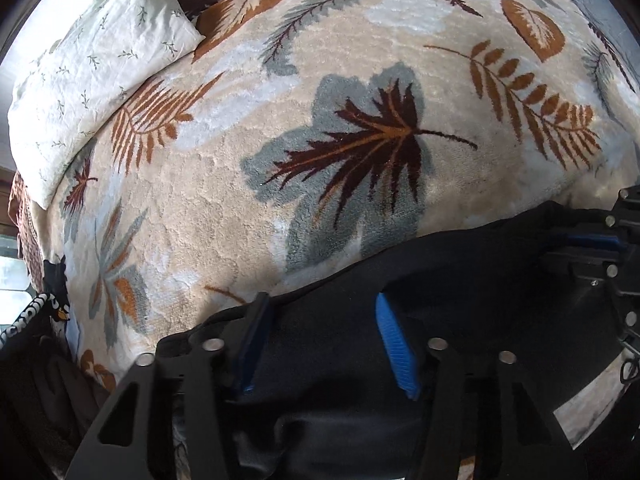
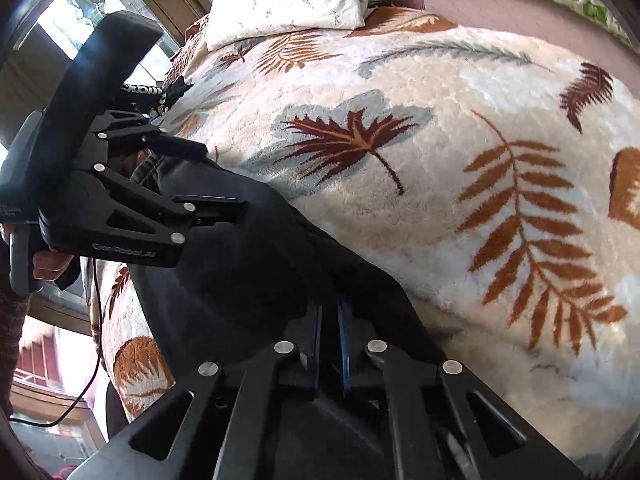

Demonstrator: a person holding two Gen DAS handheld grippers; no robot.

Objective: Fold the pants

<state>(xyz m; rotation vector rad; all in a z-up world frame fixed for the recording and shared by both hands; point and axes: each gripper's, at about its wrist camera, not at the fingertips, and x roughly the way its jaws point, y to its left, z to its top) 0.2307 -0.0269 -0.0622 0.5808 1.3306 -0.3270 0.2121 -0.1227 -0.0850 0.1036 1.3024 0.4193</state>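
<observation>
Right claw (image 2: 330, 340) pinching pants (image 2: 248, 264); left claw (image 1: 324, 344) straddling them.

Leaf-print blanket (image 1: 224, 208); white pillow (image 1: 92, 76)

Left gripper (image 1: 324, 344) jaws apart over black pants (image 1: 460, 280) on leaf-print blanket (image 1: 224, 200).
</observation>
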